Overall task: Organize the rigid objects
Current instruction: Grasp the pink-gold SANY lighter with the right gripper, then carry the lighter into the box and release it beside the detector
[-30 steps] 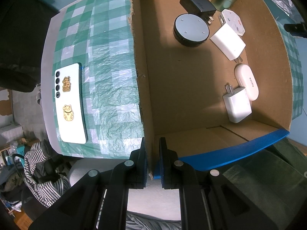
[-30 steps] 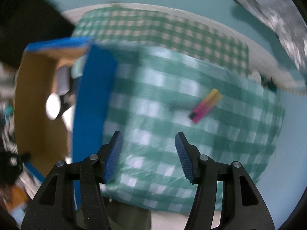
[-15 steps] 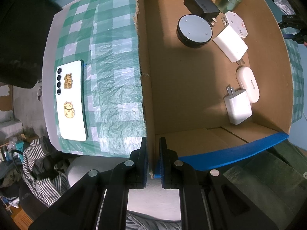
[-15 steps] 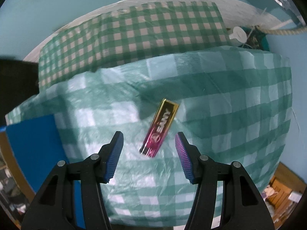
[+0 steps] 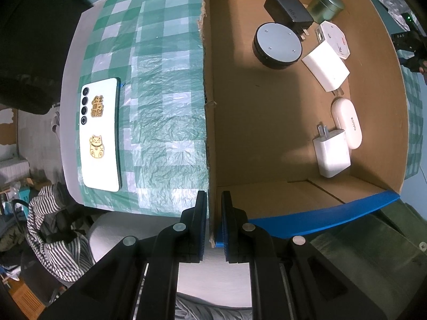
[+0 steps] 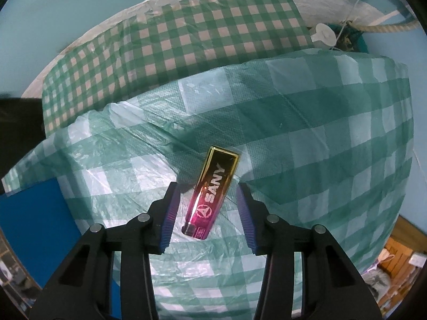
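Note:
My left gripper (image 5: 213,213) is shut on the near corner wall of the cardboard box (image 5: 210,133). The box holds a black round puck (image 5: 277,45), a black adapter (image 5: 288,9), a green tin (image 5: 328,5), two white chargers (image 5: 325,65) (image 5: 332,153), a white earbud case (image 5: 347,122) and a white octagonal item (image 5: 336,40). A white phone (image 5: 100,134) lies on the checked cloth left of the box. My right gripper (image 6: 208,213) is open, its fingers either side of a gold-and-pink SANY lighter (image 6: 213,194) lying on the cloth.
The green checked plastic cloth (image 6: 320,146) covers the table. The box's blue-taped edge (image 6: 29,218) shows at the left of the right wrist view. Striped clothing (image 5: 50,229) lies beyond the table's edge.
My right gripper swung away from the box and moved in over the lighter, which now lies between its open fingers. My left gripper kept its hold on the box wall.

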Demonstrator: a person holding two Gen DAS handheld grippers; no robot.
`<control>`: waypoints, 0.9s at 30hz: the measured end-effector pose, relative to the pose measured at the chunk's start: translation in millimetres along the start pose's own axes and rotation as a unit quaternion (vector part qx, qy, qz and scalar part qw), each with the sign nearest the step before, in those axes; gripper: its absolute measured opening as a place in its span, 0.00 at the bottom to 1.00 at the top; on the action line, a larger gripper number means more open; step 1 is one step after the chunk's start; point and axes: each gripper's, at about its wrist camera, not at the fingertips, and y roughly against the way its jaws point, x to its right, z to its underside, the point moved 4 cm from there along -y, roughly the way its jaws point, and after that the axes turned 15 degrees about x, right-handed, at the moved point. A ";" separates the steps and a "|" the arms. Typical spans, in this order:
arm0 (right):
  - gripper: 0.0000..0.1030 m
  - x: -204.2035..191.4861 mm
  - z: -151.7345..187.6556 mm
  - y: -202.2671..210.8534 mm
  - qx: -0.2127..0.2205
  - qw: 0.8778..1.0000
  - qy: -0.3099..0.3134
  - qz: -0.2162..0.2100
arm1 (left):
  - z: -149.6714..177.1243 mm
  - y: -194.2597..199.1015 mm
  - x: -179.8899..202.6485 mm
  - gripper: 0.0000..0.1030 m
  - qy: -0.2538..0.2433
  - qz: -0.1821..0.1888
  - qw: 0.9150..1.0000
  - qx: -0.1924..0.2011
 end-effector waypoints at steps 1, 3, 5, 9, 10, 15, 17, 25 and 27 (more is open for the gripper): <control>0.38 0.2 0.0 0.2 0.001 1.000 0.001 0.006 | -0.1 -0.5 -0.2 0.10 -0.001 0.000 1.000 0.000; 0.25 2.4 1.2 1.0 0.005 1.000 0.000 0.020 | -0.1 -1.2 0.5 0.10 -0.003 -0.001 1.000 -0.001; 0.22 2.9 2.2 1.1 0.008 1.000 0.003 0.021 | -1.0 -1.1 1.6 0.10 -0.003 0.000 1.000 -0.001; 0.22 1.0 4.9 0.6 0.004 1.000 0.021 0.015 | -0.7 -1.2 1.5 0.10 -0.004 -0.001 1.000 -0.002; 0.22 0.6 6.0 0.5 0.002 1.000 0.025 0.013 | -0.7 -1.1 1.6 0.10 -0.004 0.000 1.000 -0.001; 0.22 -2.4 16.8 1.7 -0.008 0.999 0.049 0.003 | -0.6 -0.6 1.9 0.10 -0.005 0.001 1.000 0.000; 0.22 -4.0 21.6 3.2 -0.010 0.998 0.057 -0.001 | -0.3 -0.5 1.6 0.10 -0.005 0.001 1.000 0.001; 0.22 -12.6 37.7 16.9 -0.013 0.996 0.092 -0.016 | -0.7 -1.0 1.8 0.10 -0.009 0.001 1.000 0.000; 0.22 -15.5 41.3 22.8 -0.011 0.995 0.102 -0.021 | -0.9 -1.2 2.1 0.10 -0.010 0.001 1.000 -0.001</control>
